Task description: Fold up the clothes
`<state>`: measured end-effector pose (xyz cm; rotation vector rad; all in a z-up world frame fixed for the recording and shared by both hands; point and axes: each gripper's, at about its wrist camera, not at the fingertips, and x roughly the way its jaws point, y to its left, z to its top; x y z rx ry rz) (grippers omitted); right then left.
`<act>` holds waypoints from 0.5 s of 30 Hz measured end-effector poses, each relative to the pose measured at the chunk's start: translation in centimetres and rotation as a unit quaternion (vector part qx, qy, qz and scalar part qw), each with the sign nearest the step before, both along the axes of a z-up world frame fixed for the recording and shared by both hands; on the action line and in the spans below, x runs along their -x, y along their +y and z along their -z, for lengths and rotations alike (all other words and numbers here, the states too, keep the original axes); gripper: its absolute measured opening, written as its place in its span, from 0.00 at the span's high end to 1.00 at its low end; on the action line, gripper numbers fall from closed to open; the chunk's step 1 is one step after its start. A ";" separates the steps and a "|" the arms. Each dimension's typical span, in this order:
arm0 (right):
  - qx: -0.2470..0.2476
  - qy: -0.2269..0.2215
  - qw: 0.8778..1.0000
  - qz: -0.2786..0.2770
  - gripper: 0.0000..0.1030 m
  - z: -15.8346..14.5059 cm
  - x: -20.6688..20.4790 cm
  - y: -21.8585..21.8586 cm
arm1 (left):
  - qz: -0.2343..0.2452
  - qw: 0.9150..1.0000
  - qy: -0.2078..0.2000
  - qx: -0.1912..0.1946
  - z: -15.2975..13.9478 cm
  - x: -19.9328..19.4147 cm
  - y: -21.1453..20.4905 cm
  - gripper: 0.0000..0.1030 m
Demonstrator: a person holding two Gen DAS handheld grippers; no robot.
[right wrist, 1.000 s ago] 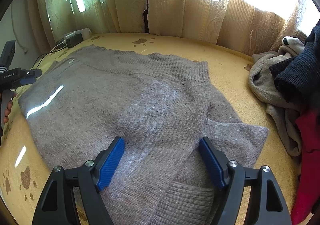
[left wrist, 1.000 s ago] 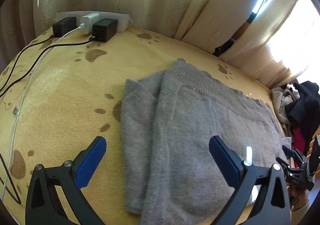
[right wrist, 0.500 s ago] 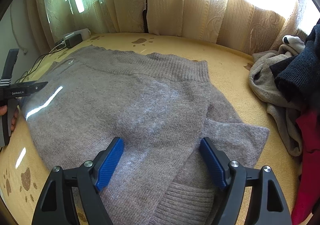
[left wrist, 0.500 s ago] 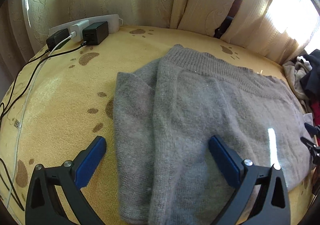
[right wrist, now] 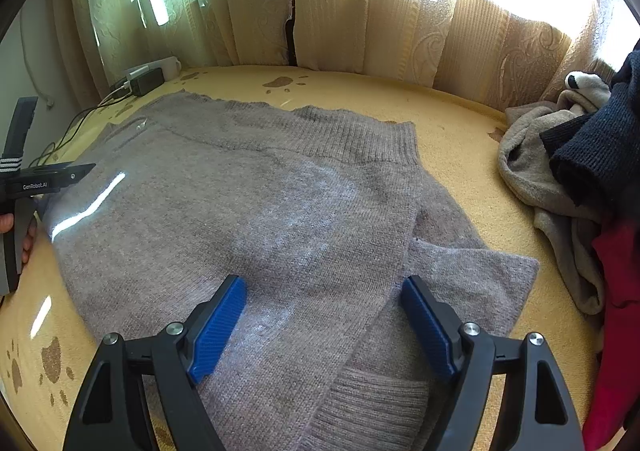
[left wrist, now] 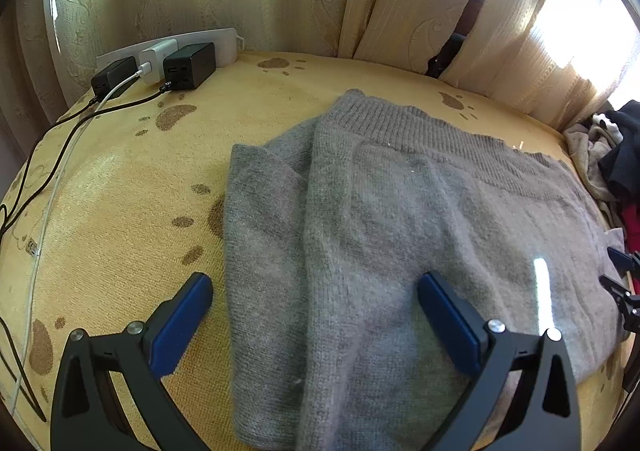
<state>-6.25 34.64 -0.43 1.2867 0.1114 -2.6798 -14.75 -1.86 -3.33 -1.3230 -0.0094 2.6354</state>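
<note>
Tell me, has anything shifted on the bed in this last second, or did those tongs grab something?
Only the left tongs moved: they swung left and rolled, so their view levelled and the clothes pile slid toward the edge. Nothing was grabbed or released. The grey sweater lies as before, and the right tongs stayed open above it.

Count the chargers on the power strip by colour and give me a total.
Black chargers: 2
White chargers: 1
Total: 3, all on the power strip
</note>
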 end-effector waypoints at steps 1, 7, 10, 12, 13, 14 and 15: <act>0.000 0.000 1.000 0.000 0.20 0.0 0.0 0.0 | -0.001 1.000 0.000 0.000 0.0 0.0 0.0 0.00; 0.000 0.000 1.000 0.001 0.19 0.0 0.0 -0.1 | -0.004 1.000 0.000 0.000 -0.1 0.0 0.0 0.00; -0.001 0.000 1.000 0.001 0.19 -0.1 0.0 -0.1 | -0.005 1.000 0.000 -0.006 -0.1 0.0 -0.2 0.00; -0.001 0.000 1.000 0.001 0.20 -0.1 0.0 -0.1 | -0.004 1.000 0.001 -0.012 -0.2 0.0 -0.4 0.00; -0.001 0.000 1.000 0.001 0.20 -0.1 0.0 -0.1 | -0.004 1.000 0.001 -0.017 -0.2 0.0 -0.5 0.00; 0.000 0.000 1.000 0.001 0.20 -0.1 0.0 -0.1 | -0.004 1.000 0.001 -0.020 -0.2 0.0 -0.6 0.00; -0.001 0.000 1.000 0.001 0.19 -0.1 0.0 -0.1 | -0.004 1.000 0.002 -0.023 -0.2 0.0 -0.7 0.00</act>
